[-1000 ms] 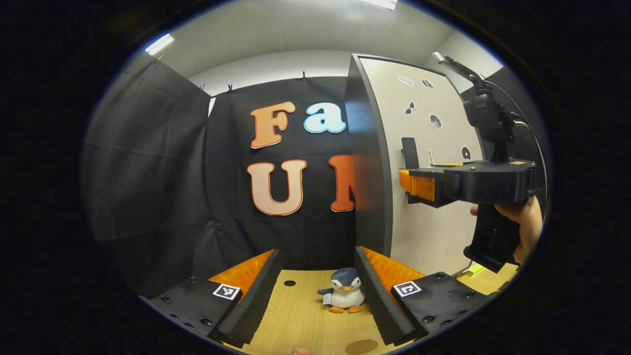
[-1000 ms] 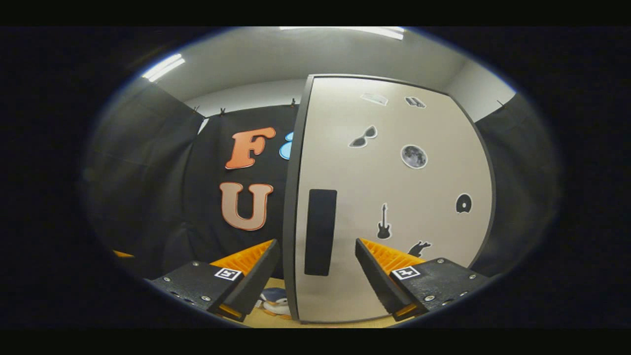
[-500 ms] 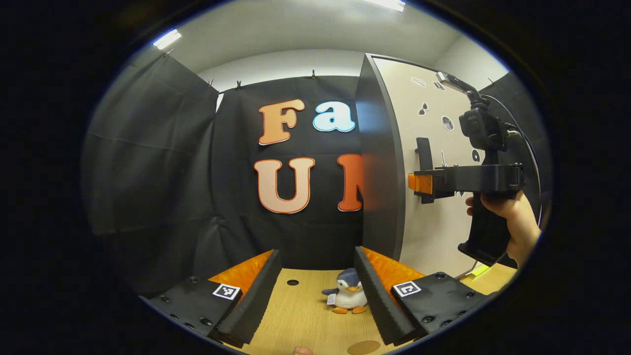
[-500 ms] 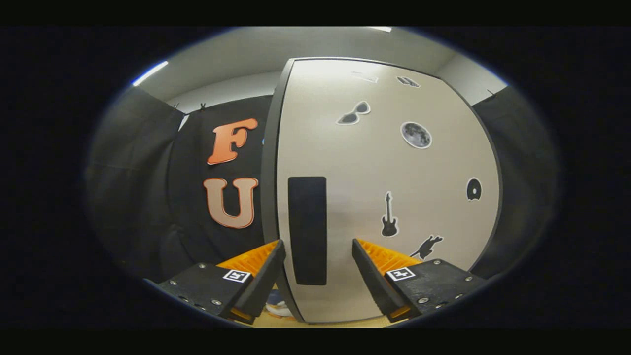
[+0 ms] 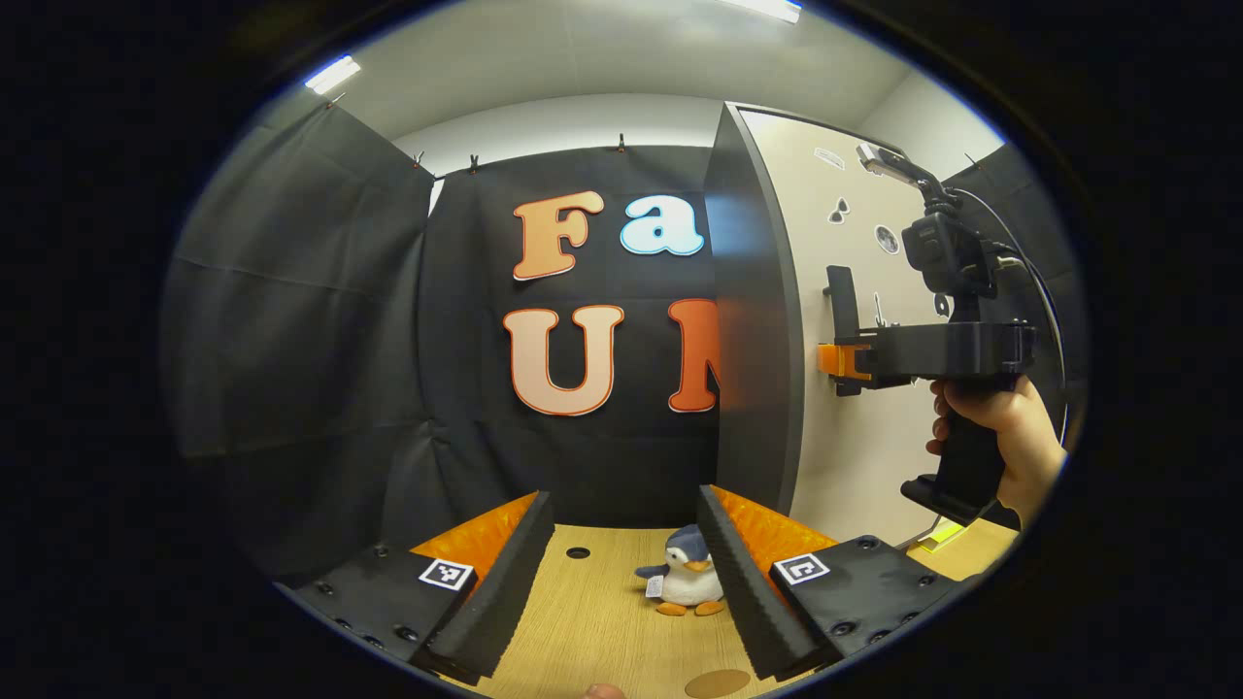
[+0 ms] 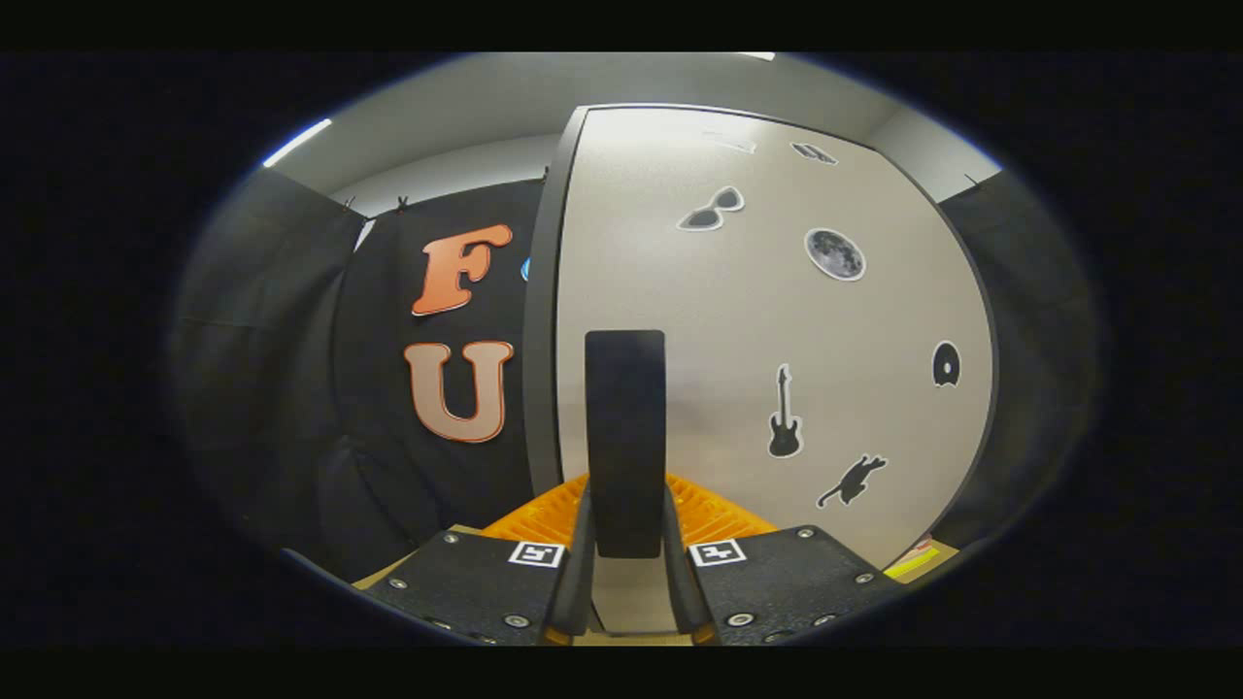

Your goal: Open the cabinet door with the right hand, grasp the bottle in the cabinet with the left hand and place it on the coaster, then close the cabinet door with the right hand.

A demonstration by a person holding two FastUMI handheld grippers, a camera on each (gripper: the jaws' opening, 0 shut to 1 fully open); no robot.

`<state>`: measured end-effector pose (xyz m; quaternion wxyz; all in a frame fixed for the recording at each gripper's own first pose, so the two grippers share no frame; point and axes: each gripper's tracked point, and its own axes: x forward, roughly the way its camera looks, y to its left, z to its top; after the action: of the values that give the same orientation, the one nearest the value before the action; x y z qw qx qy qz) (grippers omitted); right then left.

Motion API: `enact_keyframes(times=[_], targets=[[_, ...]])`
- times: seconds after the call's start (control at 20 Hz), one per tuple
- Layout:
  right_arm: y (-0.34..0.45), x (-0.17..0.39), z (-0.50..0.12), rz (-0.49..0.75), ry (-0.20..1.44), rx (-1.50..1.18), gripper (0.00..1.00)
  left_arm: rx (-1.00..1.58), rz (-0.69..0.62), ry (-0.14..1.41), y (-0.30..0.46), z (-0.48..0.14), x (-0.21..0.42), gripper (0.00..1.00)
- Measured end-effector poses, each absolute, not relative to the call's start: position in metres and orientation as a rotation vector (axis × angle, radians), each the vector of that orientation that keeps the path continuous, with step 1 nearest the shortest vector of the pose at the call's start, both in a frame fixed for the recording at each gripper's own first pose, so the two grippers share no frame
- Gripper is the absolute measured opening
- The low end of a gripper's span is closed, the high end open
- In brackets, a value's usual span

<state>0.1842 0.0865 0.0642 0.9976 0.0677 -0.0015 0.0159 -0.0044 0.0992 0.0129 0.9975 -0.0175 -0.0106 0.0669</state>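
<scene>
Now the right tool (image 6: 626, 544) clamps the door handle (image 6: 625, 437); left tool (image 5: 621, 573) gapes, half hiding a toy penguin (image 5: 686, 585); cabinet door (image 6: 777, 320) closed.

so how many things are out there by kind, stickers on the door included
cabinet door: 1
door handle: 1
stickers on the door, counting sunglasses, moon, guitar, cat, the round dark one and two small ones at the top: 7
toy penguin: 1
coaster: 1
grippers, left and right: 2
total: 13
</scene>
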Motion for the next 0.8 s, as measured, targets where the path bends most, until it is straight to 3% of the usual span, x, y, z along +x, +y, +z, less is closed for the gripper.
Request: enact_keyframes(times=[0.3, 0.8], targets=[[0.087, 0.180, 0.067, 0.048, -0.010, 0.150, 0.20, -0.054, 0.155, -0.006, 0.108, 0.007, -0.009, 0.97], [0.086, 0.149, 0.079, 0.082, -0.027, 0.197, 0.19, -0.044, 0.162, -0.002, 0.114, 0.005, 0.000, 0.96]])
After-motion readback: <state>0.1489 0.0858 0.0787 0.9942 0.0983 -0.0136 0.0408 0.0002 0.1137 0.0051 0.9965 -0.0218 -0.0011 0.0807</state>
